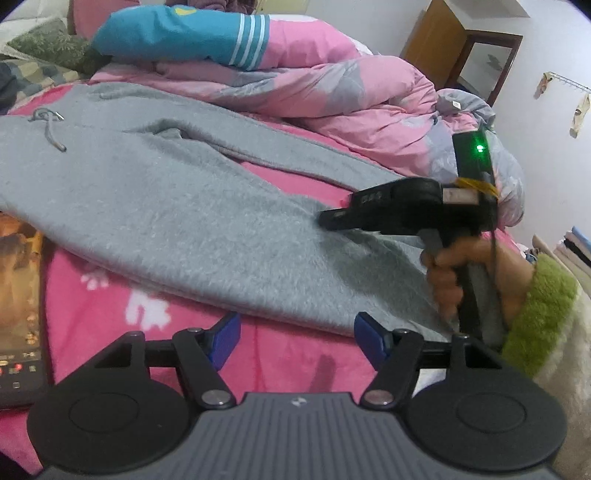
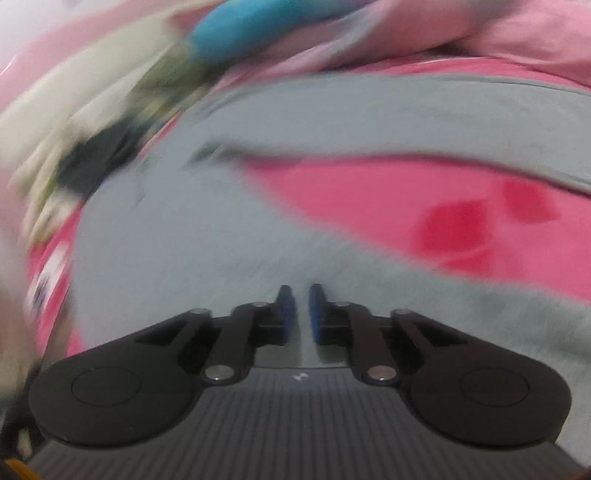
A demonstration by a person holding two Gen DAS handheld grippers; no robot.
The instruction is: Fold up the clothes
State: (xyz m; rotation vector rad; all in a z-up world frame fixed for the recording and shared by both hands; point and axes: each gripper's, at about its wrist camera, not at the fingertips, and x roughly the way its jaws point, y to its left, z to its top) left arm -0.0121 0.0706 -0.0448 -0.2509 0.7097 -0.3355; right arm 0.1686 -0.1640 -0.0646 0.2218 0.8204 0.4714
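Observation:
Grey fleece trousers (image 1: 155, 192) lie spread on a pink bed sheet (image 1: 280, 354), waist and drawstring (image 1: 48, 125) at the left, the two legs running right. My left gripper (image 1: 297, 325) is open over the sheet, just short of the near leg's lower edge, with nothing between its blue pads (image 1: 225, 336). My right gripper (image 1: 327, 219) rests its tip on the near leg's upper edge, held by a hand (image 1: 447, 280). In the blurred right wrist view its gripper (image 2: 302, 295) is shut on the grey trousers (image 2: 207, 240), with only a sliver of cloth between the pads.
A lit phone (image 1: 18, 306) lies at the left on the sheet. A bunched pink quilt (image 1: 332, 85) and a blue and pink garment (image 1: 184, 33) fill the back of the bed. A wooden cabinet (image 1: 461, 44) and stacked folded cloth (image 1: 572, 251) stand at the right.

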